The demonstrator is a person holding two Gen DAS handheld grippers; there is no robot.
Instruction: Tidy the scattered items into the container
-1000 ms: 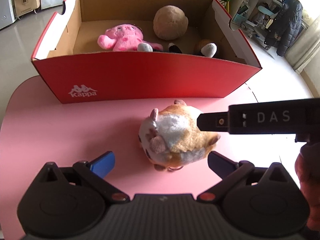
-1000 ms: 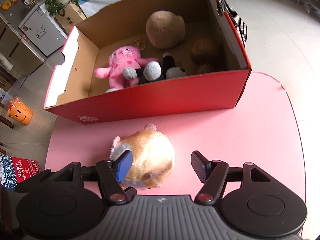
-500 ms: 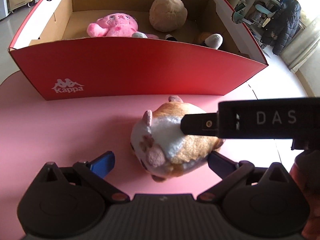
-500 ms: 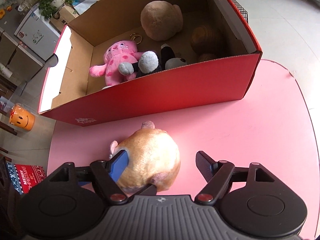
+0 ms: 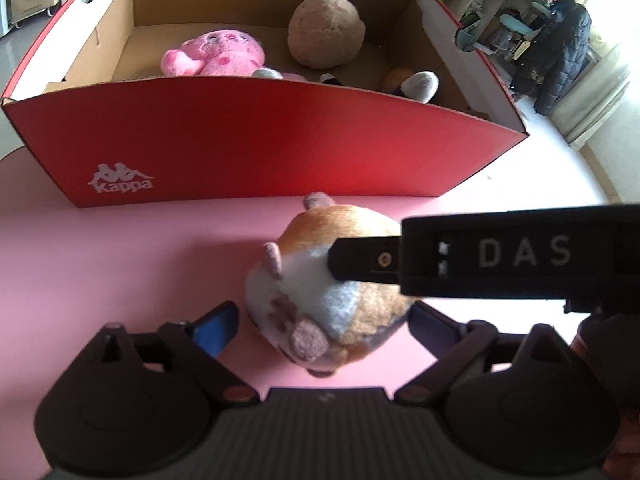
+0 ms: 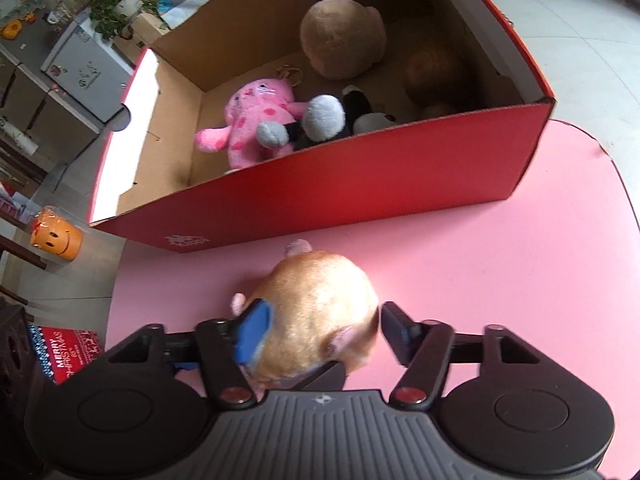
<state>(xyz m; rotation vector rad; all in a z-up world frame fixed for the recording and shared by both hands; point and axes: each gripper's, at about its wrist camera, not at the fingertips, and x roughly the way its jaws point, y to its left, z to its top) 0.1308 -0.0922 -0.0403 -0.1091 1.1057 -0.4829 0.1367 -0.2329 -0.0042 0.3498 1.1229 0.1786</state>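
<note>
An orange and white hamster plush (image 5: 328, 284) lies on the pink table (image 5: 100, 264) in front of the red Kappa box (image 5: 260, 152). It also shows in the right wrist view (image 6: 320, 312). My left gripper (image 5: 320, 330) is open with its fingers on either side of the plush. My right gripper (image 6: 324, 332) is open too, its blue left pad against the plush and its right pad just beside it. One right finger (image 5: 480, 264) crosses over the plush in the left wrist view. The box (image 6: 360, 196) holds a pink plush (image 6: 256, 120), a panda plush (image 6: 332, 120) and a brown plush (image 6: 340, 44).
The table's rounded right edge (image 6: 624, 208) drops to a tiled floor. An orange smiley pot (image 6: 56, 236) and a Christmas bag (image 6: 64, 352) sit on the floor at the left. Cabinets and plants stand behind the box.
Both grippers have moved forward around the hamster plush, which now sits deeper between the fingers. The right gripper's finger reaches further over the plush. The box looks nearer.
</note>
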